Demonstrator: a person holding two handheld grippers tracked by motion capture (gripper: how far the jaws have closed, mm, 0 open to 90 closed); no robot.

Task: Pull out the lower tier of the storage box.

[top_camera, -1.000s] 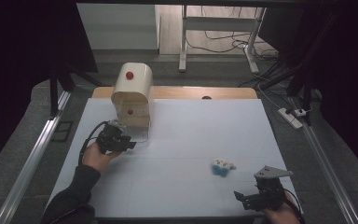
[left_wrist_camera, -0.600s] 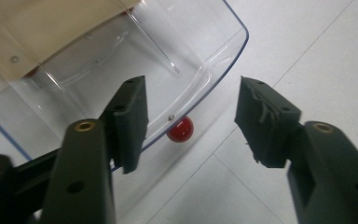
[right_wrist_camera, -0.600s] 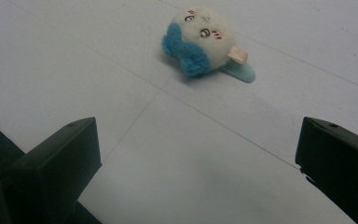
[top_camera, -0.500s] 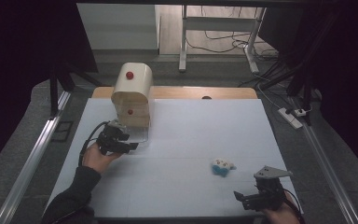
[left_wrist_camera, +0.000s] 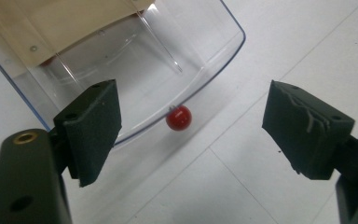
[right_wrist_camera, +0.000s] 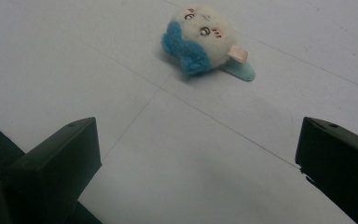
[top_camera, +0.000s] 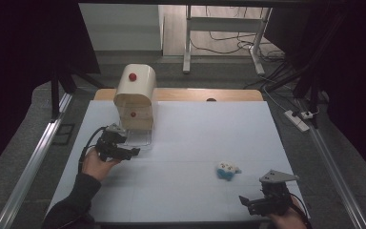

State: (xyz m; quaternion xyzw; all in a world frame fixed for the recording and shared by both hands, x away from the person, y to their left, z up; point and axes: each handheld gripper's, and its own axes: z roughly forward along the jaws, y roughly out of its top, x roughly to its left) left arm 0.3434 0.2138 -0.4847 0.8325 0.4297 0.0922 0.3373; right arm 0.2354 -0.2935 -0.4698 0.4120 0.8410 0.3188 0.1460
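The clear drawer [left_wrist_camera: 135, 70] of the small cabinet [top_camera: 135, 98] at the far left of the desk [top_camera: 190, 143] stands pulled out. The left gripper [left_wrist_camera: 191, 135] has just been spreading its fingers, nothing between them, red knob [left_wrist_camera: 178, 117] released. The plush toy [right_wrist_camera: 203, 39] lies near right, before the right gripper [right_wrist_camera: 196, 177], its fingers spread wide and empty; loading it seems left.

**Around the white worktop**

The worktop [top_camera: 181, 143] is covered in a white sheet, with a strip of bare wood along its far edge. Beyond that edge, a white metal stand [top_camera: 219, 28] rests on the floor among loose dark cables [top_camera: 228, 47]. Right of the worktop, a white power strip [top_camera: 299, 120] lies on the grey floor. Grey rails [top_camera: 33, 167] flank both sides.
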